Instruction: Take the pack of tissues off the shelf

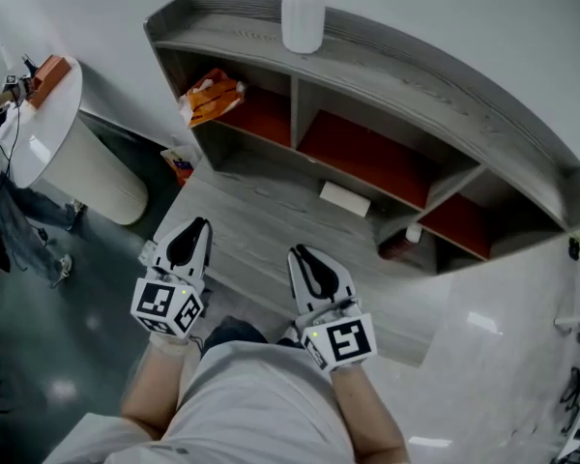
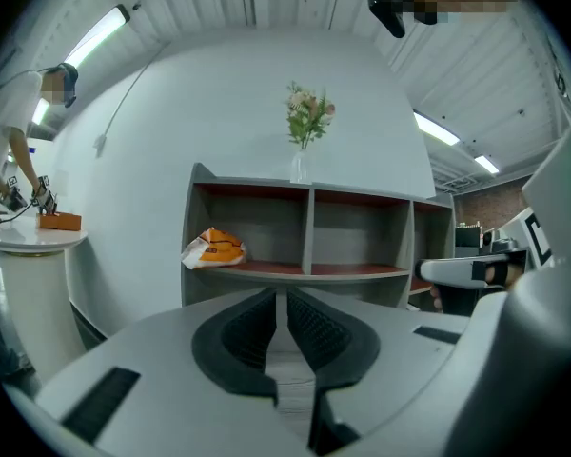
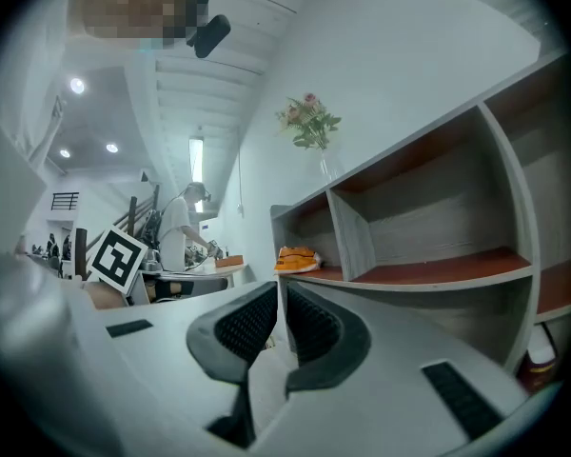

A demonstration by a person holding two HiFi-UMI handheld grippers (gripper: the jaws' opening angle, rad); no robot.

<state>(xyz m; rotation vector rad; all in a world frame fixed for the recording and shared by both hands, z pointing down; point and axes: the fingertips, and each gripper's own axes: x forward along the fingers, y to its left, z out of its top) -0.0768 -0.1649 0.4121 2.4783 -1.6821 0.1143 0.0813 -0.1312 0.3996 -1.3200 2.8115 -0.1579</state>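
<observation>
The pack of tissues (image 1: 213, 96) is an orange and white packet lying in the top-left compartment of the grey shelf unit (image 1: 387, 51). It shows at the shelf's left end in the left gripper view (image 2: 214, 248) and small in the right gripper view (image 3: 298, 258). My left gripper (image 1: 201, 225) and right gripper (image 1: 298, 253) hang low in front of the person's body, well short of the shelf. Both point towards it. The left gripper's (image 2: 282, 298) jaws are shut with nothing between them, and so are the right gripper's (image 3: 278, 298).
A white vase (image 1: 303, 13) with flowers (image 2: 307, 122) stands on the shelf top. A white box (image 1: 345, 198) lies on the lower ledge and a brown bottle (image 1: 403, 245) stands in the right bay. At the left is a round white table (image 1: 48, 114) with a person beside it.
</observation>
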